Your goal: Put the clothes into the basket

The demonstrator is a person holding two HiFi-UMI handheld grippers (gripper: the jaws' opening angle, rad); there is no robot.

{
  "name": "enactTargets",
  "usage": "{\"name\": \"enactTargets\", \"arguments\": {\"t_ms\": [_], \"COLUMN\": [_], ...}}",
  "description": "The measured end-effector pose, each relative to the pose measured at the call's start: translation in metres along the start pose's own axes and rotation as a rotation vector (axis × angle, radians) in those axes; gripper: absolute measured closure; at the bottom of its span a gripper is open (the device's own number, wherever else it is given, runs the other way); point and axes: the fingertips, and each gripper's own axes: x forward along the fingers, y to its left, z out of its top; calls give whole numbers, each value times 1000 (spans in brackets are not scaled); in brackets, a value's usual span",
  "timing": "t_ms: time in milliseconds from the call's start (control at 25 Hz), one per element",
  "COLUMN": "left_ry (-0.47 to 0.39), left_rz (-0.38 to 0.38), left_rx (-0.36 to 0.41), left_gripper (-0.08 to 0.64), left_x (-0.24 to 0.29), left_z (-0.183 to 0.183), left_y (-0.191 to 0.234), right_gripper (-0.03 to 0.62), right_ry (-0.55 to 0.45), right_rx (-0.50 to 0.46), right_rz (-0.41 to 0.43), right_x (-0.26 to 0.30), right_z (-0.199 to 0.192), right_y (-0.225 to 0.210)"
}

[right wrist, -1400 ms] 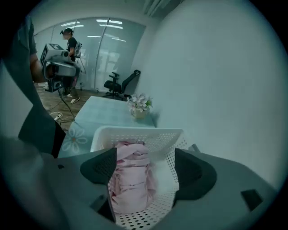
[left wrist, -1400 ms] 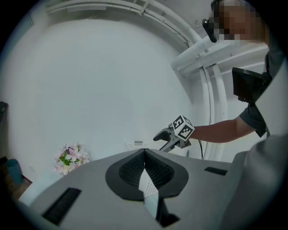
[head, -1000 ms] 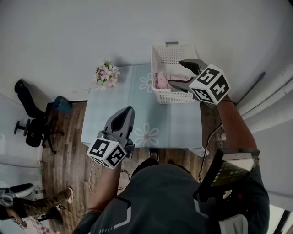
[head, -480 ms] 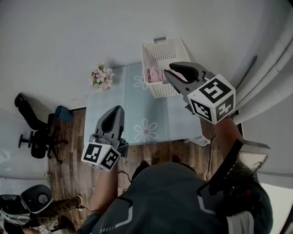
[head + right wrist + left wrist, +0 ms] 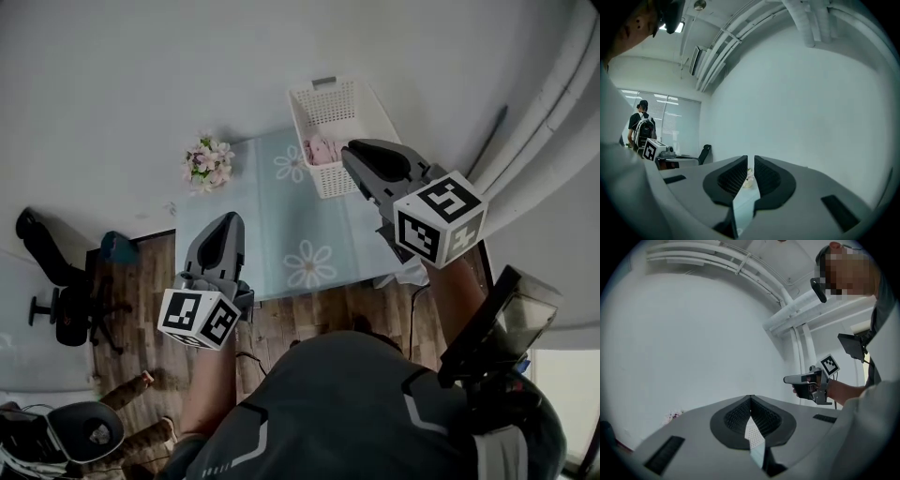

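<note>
The basket (image 5: 330, 180) stands at the far right corner of the table (image 5: 272, 225); pink clothes (image 5: 322, 150) lie bunched in its near end, their lower part hidden behind the basket wall, so how many pieces there are I cannot tell. The right gripper (image 5: 354, 150) is held over the table's right side and its tip overlaps the basket's near right corner in the head view, covering that part; its own view (image 5: 750, 161) shows the jaws all but together with only a thin slit between them; they have just been closing, and nothing is between them. The left gripper (image 5: 228, 220) is raised over the table's near left edge, well apart from the basket; in its own view (image 5: 750, 399) the jaws meet at the tips and grip nothing. Neither gripper view shows the basket or the clothes; both look mostly at a bare wall. Flowers (image 5: 208, 161) sit at the table's far left corner; through the right jaws' slit they appear only as a small pale blur (image 5: 749, 177). The table's near edge is partly hidden by both grippers.
</note>
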Motion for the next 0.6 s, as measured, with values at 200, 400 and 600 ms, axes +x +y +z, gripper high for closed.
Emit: {"name": "enactTargets", "arguments": {"t_ms": [200, 400, 600], "left_ry": [11, 11, 6], "left_rz": [-13, -40, -58], "left_rx": [4, -4, -9], "left_gripper": [552, 552, 552], "left_x": [-5, -11, -14], "left_z": [3, 1, 3], "left_y": [16, 21, 21], "right_gripper": [546, 552, 568], "right_ry": [-11, -3, -2], "right_rx": [-12, -7, -12], "right_rz": [-53, -95, -136], "right_x": [1, -4, -13], "right_z": [3, -6, -5], "right_y": [15, 26, 27]}}
